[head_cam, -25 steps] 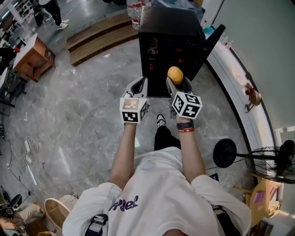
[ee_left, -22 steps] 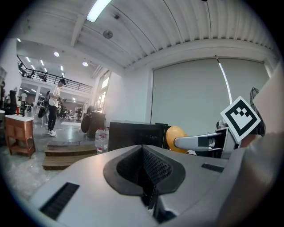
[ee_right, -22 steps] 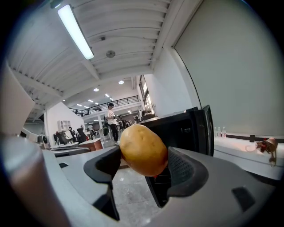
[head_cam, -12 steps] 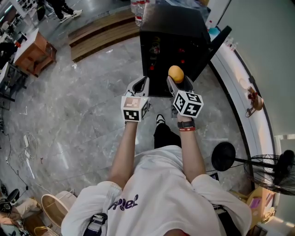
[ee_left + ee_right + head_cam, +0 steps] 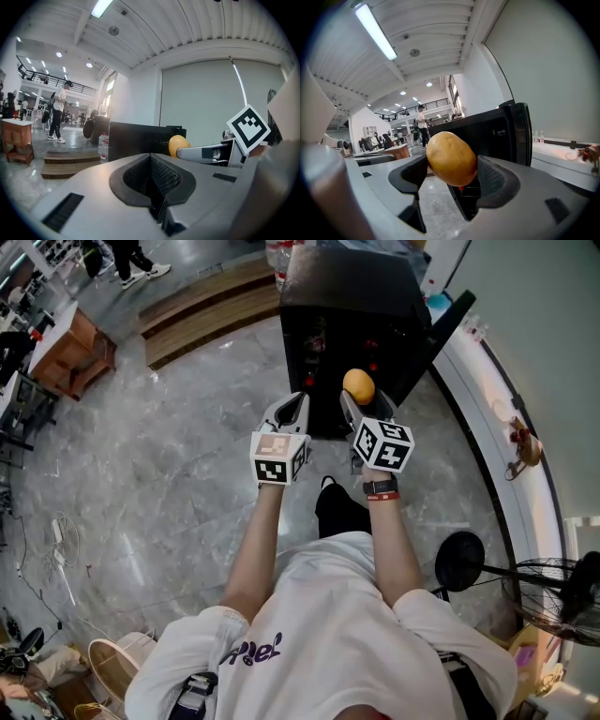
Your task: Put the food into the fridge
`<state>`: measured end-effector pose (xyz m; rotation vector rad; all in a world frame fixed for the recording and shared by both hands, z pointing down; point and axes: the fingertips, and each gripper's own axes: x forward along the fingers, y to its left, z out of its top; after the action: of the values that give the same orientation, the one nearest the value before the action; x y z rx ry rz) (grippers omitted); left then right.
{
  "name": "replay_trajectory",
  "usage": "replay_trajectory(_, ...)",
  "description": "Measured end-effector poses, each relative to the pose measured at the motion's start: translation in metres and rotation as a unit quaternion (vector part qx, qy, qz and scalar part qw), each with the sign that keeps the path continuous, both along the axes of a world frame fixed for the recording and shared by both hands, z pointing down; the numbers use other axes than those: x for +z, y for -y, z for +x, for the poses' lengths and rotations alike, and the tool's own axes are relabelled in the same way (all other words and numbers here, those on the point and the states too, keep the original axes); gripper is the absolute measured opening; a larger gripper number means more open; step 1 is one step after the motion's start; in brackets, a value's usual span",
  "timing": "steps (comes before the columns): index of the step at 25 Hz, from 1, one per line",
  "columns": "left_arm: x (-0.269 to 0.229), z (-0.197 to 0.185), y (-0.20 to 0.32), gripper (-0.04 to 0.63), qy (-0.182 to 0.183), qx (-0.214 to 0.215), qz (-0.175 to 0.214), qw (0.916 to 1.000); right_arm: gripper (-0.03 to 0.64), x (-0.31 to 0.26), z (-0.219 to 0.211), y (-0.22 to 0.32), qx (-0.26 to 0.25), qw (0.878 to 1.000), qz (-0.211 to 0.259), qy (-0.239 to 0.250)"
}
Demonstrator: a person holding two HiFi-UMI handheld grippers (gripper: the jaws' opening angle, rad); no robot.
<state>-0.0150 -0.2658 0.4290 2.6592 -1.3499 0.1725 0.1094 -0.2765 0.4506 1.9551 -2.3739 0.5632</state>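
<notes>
A small black fridge (image 5: 349,296) stands on the floor ahead of me, its door (image 5: 439,329) swung open to the right and red items faintly visible inside. My right gripper (image 5: 359,399) is shut on a yellow-brown potato (image 5: 358,386), held just in front of the fridge opening. In the right gripper view the potato (image 5: 451,158) sits squeezed between both pads with the open fridge (image 5: 487,136) behind it. My left gripper (image 5: 291,410) hovers beside it, shut with nothing in it; its pads (image 5: 161,176) meet in the left gripper view, where the potato (image 5: 178,144) shows to the right.
Grey marble floor spreads to the left. Wooden steps (image 5: 202,310) lie behind the fridge on the left, water bottles (image 5: 275,251) at its back. A curved white ledge (image 5: 487,390) runs along the right wall, with a standing fan (image 5: 548,592) near my right side. A wooden table (image 5: 70,343) stands far left.
Both grippers have edged slightly forward toward the fridge with the potato still held. Grips are unchanged.
</notes>
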Motion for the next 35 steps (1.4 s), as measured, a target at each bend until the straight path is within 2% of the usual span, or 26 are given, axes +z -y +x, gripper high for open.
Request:
replay_trajectory(9, 0.018, 0.009, 0.021, 0.018, 0.004, 0.003, -0.001, 1.0000, 0.348, 0.018, 0.010, 0.024, -0.001, 1.000, -0.002, -0.025)
replay_trajectory(35, 0.059, 0.025, 0.083, 0.017, -0.007, 0.008, 0.001, 0.9999, 0.348, 0.067, 0.018, 0.086, -0.010, 0.999, -0.013, -0.028)
